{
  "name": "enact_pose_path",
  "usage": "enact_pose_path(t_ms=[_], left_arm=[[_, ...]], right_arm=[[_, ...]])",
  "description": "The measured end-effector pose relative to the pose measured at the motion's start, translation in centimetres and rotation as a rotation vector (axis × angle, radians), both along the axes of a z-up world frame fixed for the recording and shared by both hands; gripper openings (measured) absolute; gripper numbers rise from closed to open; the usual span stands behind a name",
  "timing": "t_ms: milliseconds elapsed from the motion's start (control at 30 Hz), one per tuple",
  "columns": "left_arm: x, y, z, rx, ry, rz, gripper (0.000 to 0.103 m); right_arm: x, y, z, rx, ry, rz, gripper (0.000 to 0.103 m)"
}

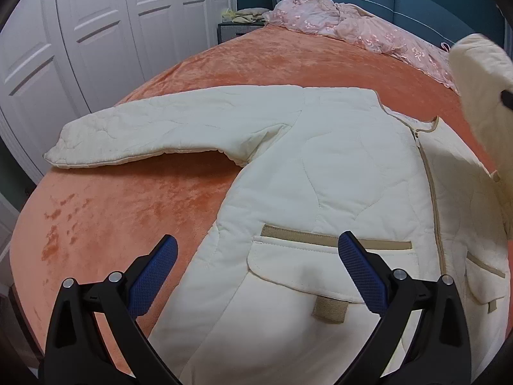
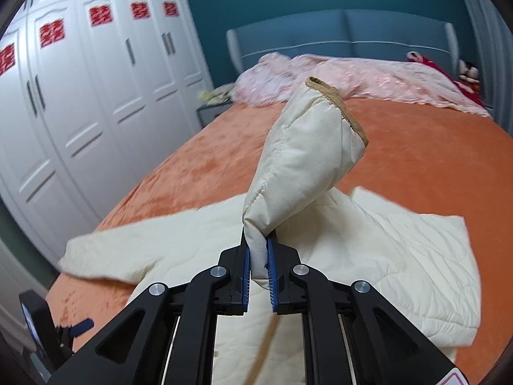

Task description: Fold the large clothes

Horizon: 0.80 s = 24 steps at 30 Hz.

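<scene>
A cream quilted jacket (image 1: 336, 166) with tan trim lies front up on the orange bed cover (image 1: 128, 211). Its left sleeve (image 1: 154, 134) stretches flat to the left. My left gripper (image 1: 256, 247) is open and empty, hovering over the jacket's lower hem and left pocket (image 1: 307, 269). My right gripper (image 2: 259, 250) is shut on the jacket's right sleeve (image 2: 304, 160) and holds it lifted above the body of the jacket (image 2: 384, 256). The raised sleeve also shows at the right edge of the left wrist view (image 1: 481, 96).
A pink embroidered quilt (image 1: 352, 29) is bunched at the head of the bed against a blue headboard (image 2: 352, 32). White wardrobe doors (image 1: 80, 32) stand along the left side. A nightstand (image 1: 237, 29) with small items sits in the corner.
</scene>
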<state>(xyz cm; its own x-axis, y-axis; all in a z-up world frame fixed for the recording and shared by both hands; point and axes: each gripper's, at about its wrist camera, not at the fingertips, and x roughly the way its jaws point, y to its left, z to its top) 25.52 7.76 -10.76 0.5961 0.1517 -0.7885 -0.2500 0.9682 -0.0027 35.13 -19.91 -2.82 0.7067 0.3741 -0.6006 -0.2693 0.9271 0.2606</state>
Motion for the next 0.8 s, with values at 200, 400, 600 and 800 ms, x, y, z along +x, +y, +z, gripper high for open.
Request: enact_pose_path(t_ms=[200, 400, 600, 800], left_arm=[[0.5, 1.2, 0.6, -0.097, -0.021, -0.020, 0.098], [3.7, 0.6, -1.0, -0.338, 0.032, -0.048, 0.098], [6.5, -1.4, -3.7, -0.512, 0.073, -0.026, 0.097], [9.1, -3.6, -3.8, -0.430, 0.093, -0.056, 0.016]], right_arm=[[-3.3, 5.7, -4.6, 0.052, 0.108, 0.125, 0.040], [-7.5, 0.5, -6.8, 0.139, 0.152, -0.060, 0.054], [-8.5, -12.0, -11.2, 0.282, 0.273, -0.386, 0.056], [-6.8, -18.9, -13.7, 0.416, 0.297, -0.571, 0.056]])
